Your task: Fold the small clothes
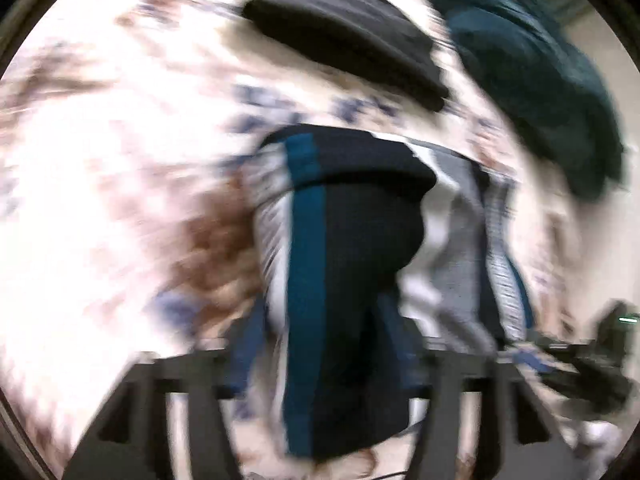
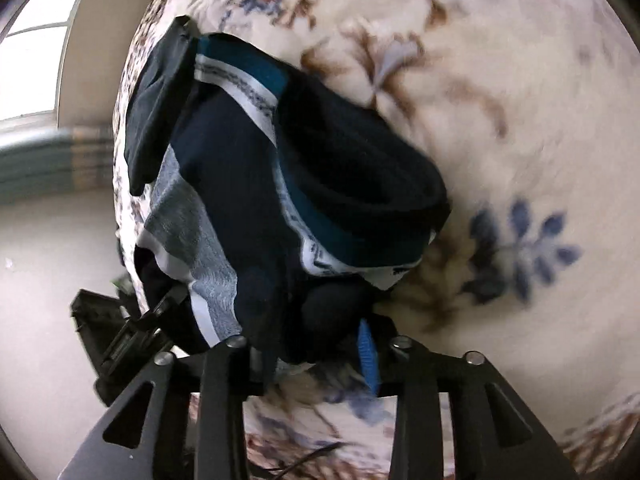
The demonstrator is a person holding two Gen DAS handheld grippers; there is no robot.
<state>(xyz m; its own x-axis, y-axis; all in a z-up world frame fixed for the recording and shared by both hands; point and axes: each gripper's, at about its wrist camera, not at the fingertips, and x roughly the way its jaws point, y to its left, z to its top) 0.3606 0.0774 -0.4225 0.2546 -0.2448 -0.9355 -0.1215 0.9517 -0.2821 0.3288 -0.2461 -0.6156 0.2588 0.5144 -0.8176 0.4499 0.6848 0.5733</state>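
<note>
A small navy garment with teal, white and grey stripes (image 1: 352, 240) hangs between my two grippers above a floral blanket (image 1: 80, 200). My left gripper (image 1: 332, 364) is shut on one end of the garment; the view is blurred. My right gripper (image 2: 316, 344) is shut on the other end of the garment (image 2: 280, 184), which bunches in folds right in front of its fingers. The left gripper also shows in the right wrist view (image 2: 120, 332), low on the left at the garment's edge.
A folded black garment (image 1: 348, 36) and a dark teal pile (image 1: 532, 76) lie further back on the blanket. In the right wrist view the blanket (image 2: 500, 120) ends at the left, with floor (image 2: 48, 280) beyond.
</note>
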